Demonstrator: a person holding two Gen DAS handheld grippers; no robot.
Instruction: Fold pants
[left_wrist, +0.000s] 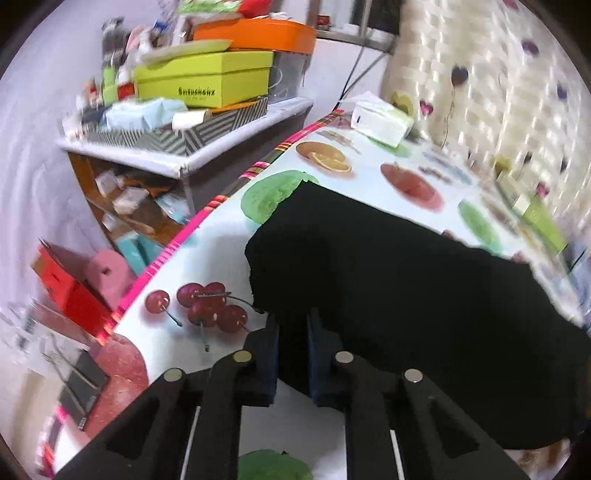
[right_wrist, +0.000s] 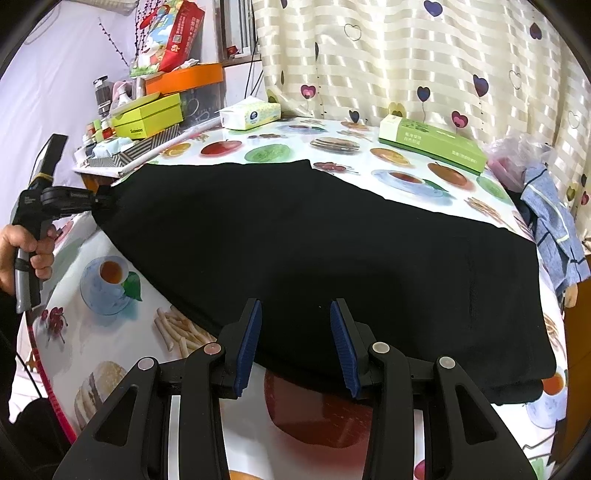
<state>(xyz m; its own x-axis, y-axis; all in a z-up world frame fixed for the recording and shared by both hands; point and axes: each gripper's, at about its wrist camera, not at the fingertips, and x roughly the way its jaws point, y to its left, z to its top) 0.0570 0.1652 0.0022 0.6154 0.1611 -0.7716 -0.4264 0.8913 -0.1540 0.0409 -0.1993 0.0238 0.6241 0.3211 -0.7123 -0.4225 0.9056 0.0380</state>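
— Where the worktop (right_wrist: 369, 162) fills mid-frame, what covers it?
— Black pants (right_wrist: 295, 240), spread flat across the centre.
— And each claw?
— Left claw (left_wrist: 291, 325) pinches the pants' edge; right claw (right_wrist: 295, 314) gapes wide, bottom centre.

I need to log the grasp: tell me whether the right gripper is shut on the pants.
No: the right gripper stands open, its blue pads apart above the near edge of the black pants, pinching no cloth.
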